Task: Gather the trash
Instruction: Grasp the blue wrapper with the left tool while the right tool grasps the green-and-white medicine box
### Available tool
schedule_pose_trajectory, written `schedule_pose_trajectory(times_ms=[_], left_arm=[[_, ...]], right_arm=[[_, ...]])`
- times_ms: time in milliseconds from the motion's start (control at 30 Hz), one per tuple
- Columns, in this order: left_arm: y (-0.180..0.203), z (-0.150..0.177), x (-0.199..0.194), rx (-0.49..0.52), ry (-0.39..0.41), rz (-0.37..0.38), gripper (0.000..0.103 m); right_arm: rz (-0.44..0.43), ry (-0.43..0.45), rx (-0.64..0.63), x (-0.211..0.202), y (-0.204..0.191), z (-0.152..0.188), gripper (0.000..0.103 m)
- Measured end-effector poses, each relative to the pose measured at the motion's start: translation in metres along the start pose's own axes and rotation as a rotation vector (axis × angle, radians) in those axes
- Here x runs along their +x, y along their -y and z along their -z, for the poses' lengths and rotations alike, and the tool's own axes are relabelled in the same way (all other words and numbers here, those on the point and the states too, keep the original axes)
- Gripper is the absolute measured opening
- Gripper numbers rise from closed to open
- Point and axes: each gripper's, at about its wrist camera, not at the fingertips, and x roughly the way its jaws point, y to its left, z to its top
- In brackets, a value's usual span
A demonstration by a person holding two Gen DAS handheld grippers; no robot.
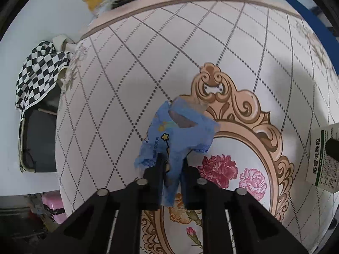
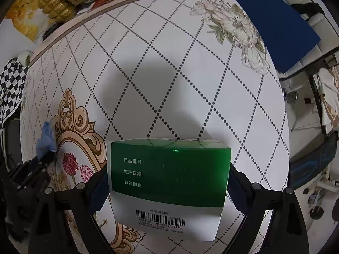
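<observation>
My left gripper [image 1: 172, 165] is shut on a crumpled blue wrapper [image 1: 180, 131] printed with yellow stars and holds it above the patterned tablecloth [image 1: 148, 63]. The wrapper also shows in the right wrist view [image 2: 45, 139], at the far left. My right gripper [image 2: 168, 175] is shut on a green and white medicine box [image 2: 169, 180] with a barcode, held over the table. The box also shows at the right edge of the left wrist view [image 1: 322, 158].
A black-and-white checkered cloth [image 1: 40, 72] hangs over a dark bin at the table's left. Gold items [image 2: 55, 4] and a cardboard box sit beyond the far edge. A blue chair [image 2: 273, 21] stands at the right.
</observation>
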Motion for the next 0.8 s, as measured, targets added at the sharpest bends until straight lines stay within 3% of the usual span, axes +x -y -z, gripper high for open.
schedule_pose_trajectory(times_ms=[467, 800], left_arm=[[-0.013, 0.035, -0.059, -0.089, 0.105, 0.004, 0.006], [-0.023, 0.098, -0.117, -0.159, 0.183, 0.058, 0.006]], right_arm=[[0.04, 0.159, -0.101, -0.05, -0.016, 0.036, 0.094], [0.024, 0.228, -0.128, -0.095, -0.016, 0.094, 0.094]])
